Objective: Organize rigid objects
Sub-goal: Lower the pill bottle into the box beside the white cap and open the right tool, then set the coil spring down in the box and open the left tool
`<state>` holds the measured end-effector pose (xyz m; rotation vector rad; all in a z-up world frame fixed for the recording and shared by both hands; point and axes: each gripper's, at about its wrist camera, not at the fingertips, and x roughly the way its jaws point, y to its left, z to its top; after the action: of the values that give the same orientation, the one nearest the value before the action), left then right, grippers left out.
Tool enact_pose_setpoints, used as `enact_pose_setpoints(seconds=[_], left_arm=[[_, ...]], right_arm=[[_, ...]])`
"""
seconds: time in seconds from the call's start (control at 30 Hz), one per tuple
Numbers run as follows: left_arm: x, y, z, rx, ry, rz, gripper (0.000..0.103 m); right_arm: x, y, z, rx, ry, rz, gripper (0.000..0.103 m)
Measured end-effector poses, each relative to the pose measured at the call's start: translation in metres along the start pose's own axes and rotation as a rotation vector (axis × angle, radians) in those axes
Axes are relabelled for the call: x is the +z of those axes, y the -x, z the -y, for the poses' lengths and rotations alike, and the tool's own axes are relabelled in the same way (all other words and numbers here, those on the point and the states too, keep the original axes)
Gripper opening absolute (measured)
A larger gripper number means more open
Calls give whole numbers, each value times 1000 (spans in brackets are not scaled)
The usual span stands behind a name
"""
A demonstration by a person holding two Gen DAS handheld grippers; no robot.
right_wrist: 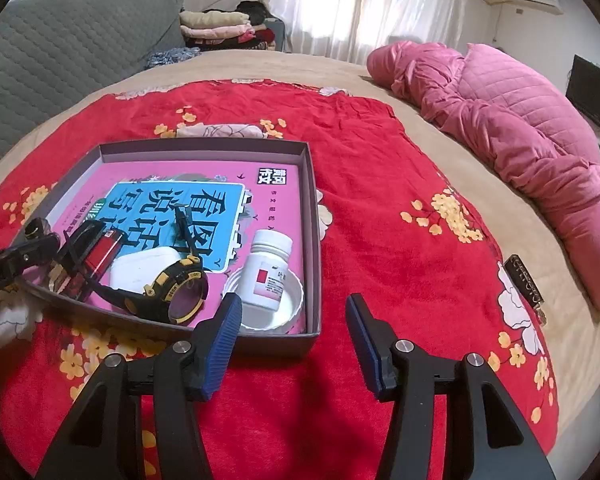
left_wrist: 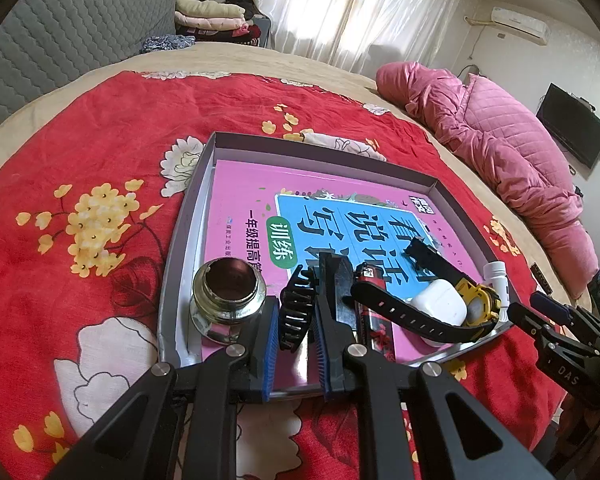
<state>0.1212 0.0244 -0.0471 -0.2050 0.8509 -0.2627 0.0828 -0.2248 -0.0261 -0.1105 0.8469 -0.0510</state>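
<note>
Box (right_wrist: 314,216) sits on the red floral cloth (right_wrist: 380,168) that covers the bed, and I judge it nearly full. From largest to smallest it holds: a pink book (left_wrist: 244,200) lining the floor, a black-and-yellow watch (right_wrist: 172,292), a white earbud case (right_wrist: 140,268), a metal ring fitting (left_wrist: 228,292), a white pill bottle (right_wrist: 268,268) standing in a white lid (right_wrist: 296,292), a red lighter (left_wrist: 374,284) and a black hair clip (left_wrist: 296,308).

My left gripper (left_wrist: 296,344) hangs over the near edge of the box, jaws drawn in as far as they go, with the clip between them. I read this as clamped on the clip, which I have not yet let go. My right gripper (right_wrist: 292,344) hovers over bare cloth just outside the near right corner, jaws apart and empty. One small dark object (right_wrist: 528,280) lies on the cloth well to the right, too small to identify; it may be the last item to collect.

Legible writing: the book cover carries large Chinese characters, upside down in the left view, including 训练 in a green oval. The left gripper's body shows "bot.AI"; the right gripper's shows "DAS". The bottle's label is too small to read.
</note>
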Motion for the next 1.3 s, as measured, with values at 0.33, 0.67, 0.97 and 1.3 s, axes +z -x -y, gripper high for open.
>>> enact_pose_setpoints(seconds=[0.33,0.67,0.97,1.3], left_arm=[[0,1,0,0,-10,0,17],[0,4,3,9,-24,2,17],[-3,19,9,17,-51,-6,44],[-11,39,16,44,-70,4,45]], right_arm=[[-1,5,-1,2,-6,6,62],[-1,14,8,8,-36,6,62],[1,26,9,25,-46,25,68],[-1,45,7,70,-48,61,71]])
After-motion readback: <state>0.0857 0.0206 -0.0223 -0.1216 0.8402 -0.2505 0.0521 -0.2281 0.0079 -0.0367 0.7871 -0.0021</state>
